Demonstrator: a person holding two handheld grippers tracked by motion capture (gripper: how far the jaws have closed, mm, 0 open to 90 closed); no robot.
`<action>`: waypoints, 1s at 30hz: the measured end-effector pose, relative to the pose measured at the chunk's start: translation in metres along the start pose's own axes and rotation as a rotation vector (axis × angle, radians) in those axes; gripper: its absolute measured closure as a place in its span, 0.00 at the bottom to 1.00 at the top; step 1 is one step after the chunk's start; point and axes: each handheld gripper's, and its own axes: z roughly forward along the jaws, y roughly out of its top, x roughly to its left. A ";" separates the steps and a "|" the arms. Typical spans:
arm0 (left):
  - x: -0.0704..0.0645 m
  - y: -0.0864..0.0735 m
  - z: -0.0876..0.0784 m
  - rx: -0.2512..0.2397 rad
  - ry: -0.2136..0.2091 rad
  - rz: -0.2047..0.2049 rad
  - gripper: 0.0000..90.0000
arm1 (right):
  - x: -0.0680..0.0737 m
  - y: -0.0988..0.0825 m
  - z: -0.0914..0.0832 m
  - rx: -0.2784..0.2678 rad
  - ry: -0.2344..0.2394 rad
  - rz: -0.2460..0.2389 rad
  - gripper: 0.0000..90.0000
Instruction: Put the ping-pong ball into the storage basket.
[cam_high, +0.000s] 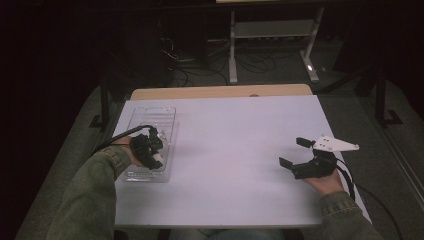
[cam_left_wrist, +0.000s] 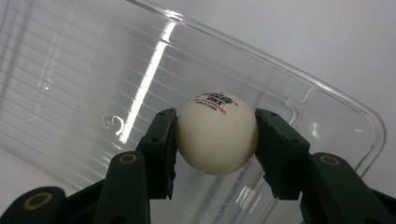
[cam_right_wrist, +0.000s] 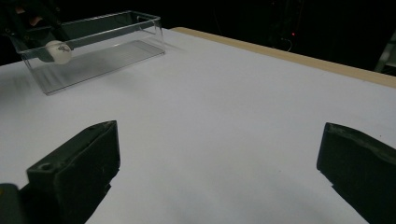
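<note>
Ball (cam_left_wrist: 217, 133), white with small printed lettering, sits clamped between the two jaws of the left tool (cam_high: 150, 148), each jaw pressing a side at about its widest line. That tool hangs over the near end of the clear bin (cam_high: 167, 114), at roughly 9 o'clock on the tabletop (cam_high: 235, 150). In the left gripper view the ball appears above the ribbed floor of the bin, near a rounded corner; whether it touches the floor cannot be told.

To finish well, I would judge it best to lower the ball until it is close to the floor, keep it away from the wall, then ease the jaws apart slowly so the light ball neither bounces nor rolls out.

Right tool (cam_high: 301, 156) rests at about 4 o'clock, well apart from the bin, its jaws wide apart and holding nothing.

Farther off, the bin's far end looks bare; nothing else seems to lie in it.
</note>
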 end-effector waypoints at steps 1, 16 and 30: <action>0.000 0.000 0.001 -0.002 -0.001 -0.003 0.56 | 0.000 0.000 0.000 0.000 0.000 0.001 0.00; 0.002 -0.002 0.012 0.016 -0.013 -0.026 0.56 | 0.000 0.000 0.000 0.001 -0.002 -0.002 0.00; 0.001 0.001 0.010 0.013 0.027 -0.048 0.38 | 0.000 0.000 0.000 0.001 0.001 -0.001 0.00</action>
